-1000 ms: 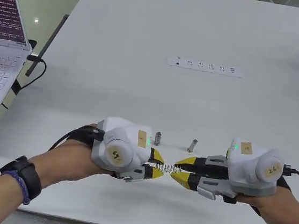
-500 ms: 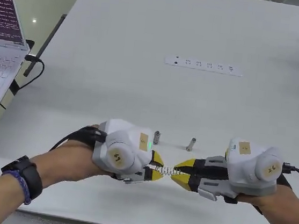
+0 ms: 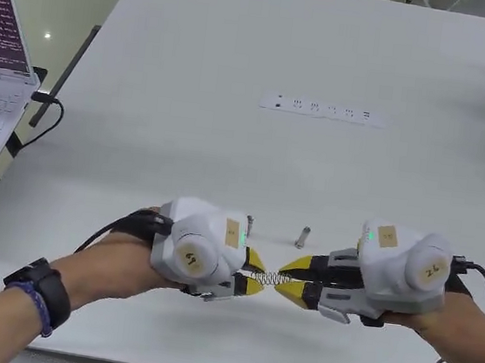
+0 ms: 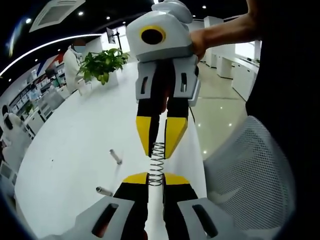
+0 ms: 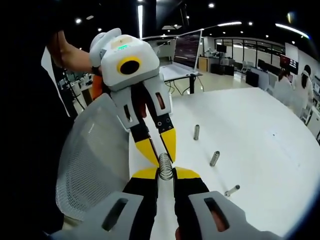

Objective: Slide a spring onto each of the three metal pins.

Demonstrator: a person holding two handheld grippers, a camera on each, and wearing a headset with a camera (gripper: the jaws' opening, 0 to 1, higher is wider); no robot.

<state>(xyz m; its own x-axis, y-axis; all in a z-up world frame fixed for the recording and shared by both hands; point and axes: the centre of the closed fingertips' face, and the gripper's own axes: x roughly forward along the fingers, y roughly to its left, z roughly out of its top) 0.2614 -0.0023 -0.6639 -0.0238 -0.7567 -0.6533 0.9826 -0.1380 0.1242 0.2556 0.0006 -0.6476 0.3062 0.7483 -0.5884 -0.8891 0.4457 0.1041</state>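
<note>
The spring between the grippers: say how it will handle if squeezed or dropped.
Thin open coils suggest the spring bends and compresses easily. It spans left gripper to right gripper without sagging, so probably very light. Being round, it would likely roll on the table.

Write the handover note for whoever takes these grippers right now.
Left gripper shut on one end of the spring; right gripper shut on the other, over the table.
Three small metal pieces lie on the table: far piece, middle piece, near piece. Too small to tell whether they carry springs.
None confirmed done.
To do: seat this spring, check the others.
</note>
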